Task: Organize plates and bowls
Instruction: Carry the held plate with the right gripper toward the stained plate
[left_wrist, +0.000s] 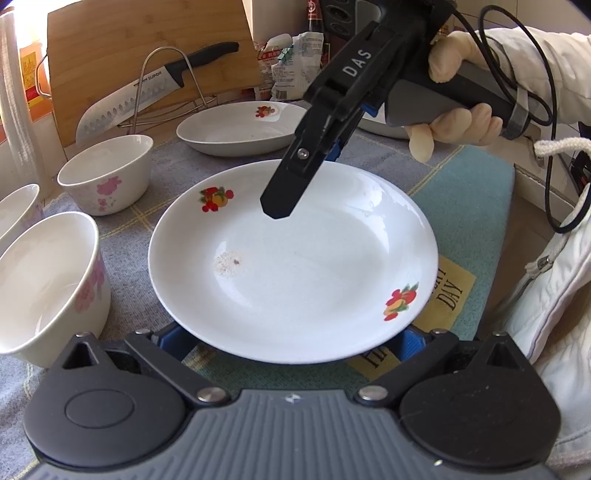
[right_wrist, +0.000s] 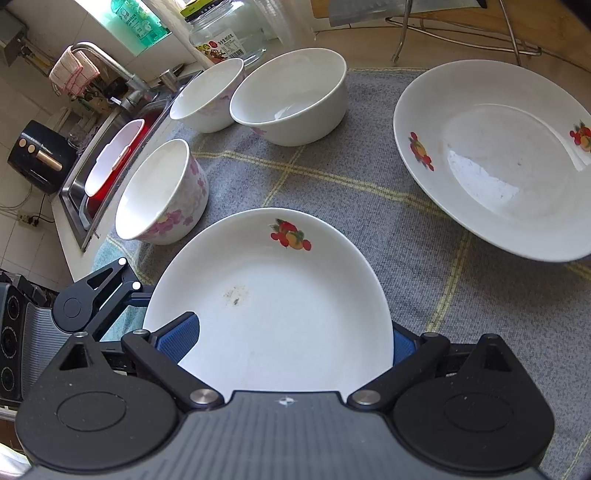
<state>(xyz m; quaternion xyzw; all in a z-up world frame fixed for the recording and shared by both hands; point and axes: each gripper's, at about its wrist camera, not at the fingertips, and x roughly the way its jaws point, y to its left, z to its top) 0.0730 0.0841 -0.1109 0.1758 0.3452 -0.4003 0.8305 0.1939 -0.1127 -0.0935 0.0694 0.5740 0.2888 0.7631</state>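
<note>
A white plate with fruit prints (left_wrist: 295, 266) sits on the grey mat (left_wrist: 140, 221). My right gripper (left_wrist: 310, 162) straddles its far rim, one black finger over the plate, one blue-padded finger under it. In the right wrist view the same plate (right_wrist: 280, 306) fills the gap between the blue pads (right_wrist: 181, 339). My left gripper (left_wrist: 291, 345) is open at the plate's near rim, its fingers hidden under the edge. A second fruit-print plate (left_wrist: 240, 127) (right_wrist: 498, 155) lies beyond. Three white bowls with pink flowers (right_wrist: 162, 192) (right_wrist: 291, 96) (right_wrist: 208, 94) stand to the left.
A cutting board (left_wrist: 147, 48) and a knife (left_wrist: 147, 88) on a wire rack stand at the back. A glass jar (right_wrist: 225, 33) stands behind the bowls. A sink (right_wrist: 110, 162) with a red basin lies left of the mat. Food packets (left_wrist: 291, 62) are behind the far plate.
</note>
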